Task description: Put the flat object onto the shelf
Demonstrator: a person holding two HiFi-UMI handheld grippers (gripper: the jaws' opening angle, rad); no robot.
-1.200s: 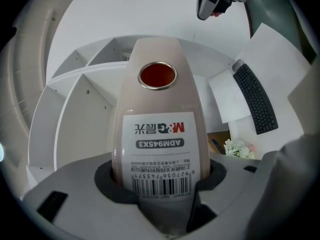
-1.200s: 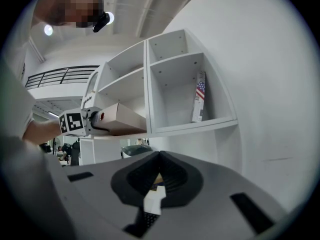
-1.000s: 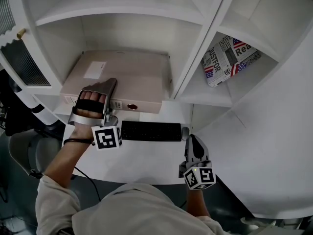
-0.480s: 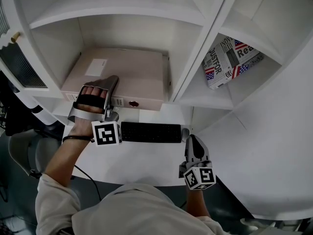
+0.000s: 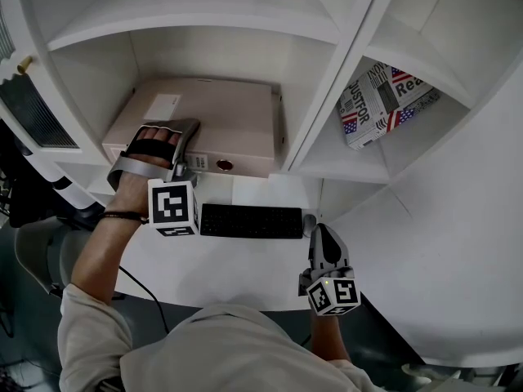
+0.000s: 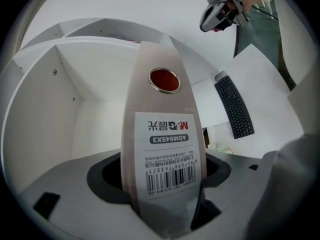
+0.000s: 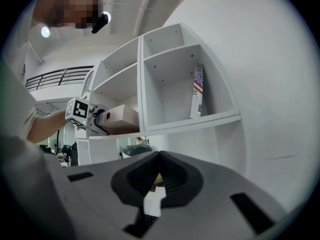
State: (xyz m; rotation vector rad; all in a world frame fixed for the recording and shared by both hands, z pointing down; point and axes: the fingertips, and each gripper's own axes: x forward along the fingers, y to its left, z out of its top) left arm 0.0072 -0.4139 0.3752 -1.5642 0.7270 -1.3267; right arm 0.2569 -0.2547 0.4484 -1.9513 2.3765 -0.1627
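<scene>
Task item: flat beige cardboard binder (image 5: 221, 121); lies flat on the floor of the lower-left compartment of the white shelf unit (image 5: 196, 19), at 11 o'clock in the head view; spine turned toward the compartment's front edge
Spine: white barcode label (image 6: 167, 159) and a metal-ringed finger hole (image 6: 164, 80) (red shows inside the ring)
Left gripper (image 5: 186, 147): at the 9 o'clock end of the spine in the head view; jaws spreading; the spine stands between them, with a dark gap on either side in the left gripper view; pads not pressing on it
Right gripper (image 5: 325, 247): at 5 o'clock, by the near edge of the white desk (image 5: 237, 272); jaws pressed together, nothing between them
Black keyboard (image 5: 251, 220): on the desk at 6 o'clock of the binder; between the two grippers
Neighbour compartment: flag-printed newsprint bundle (image 5: 384, 100) at 2 o'clock; stands on edge (seen upright in the right gripper view); well apart from the binder
</scene>
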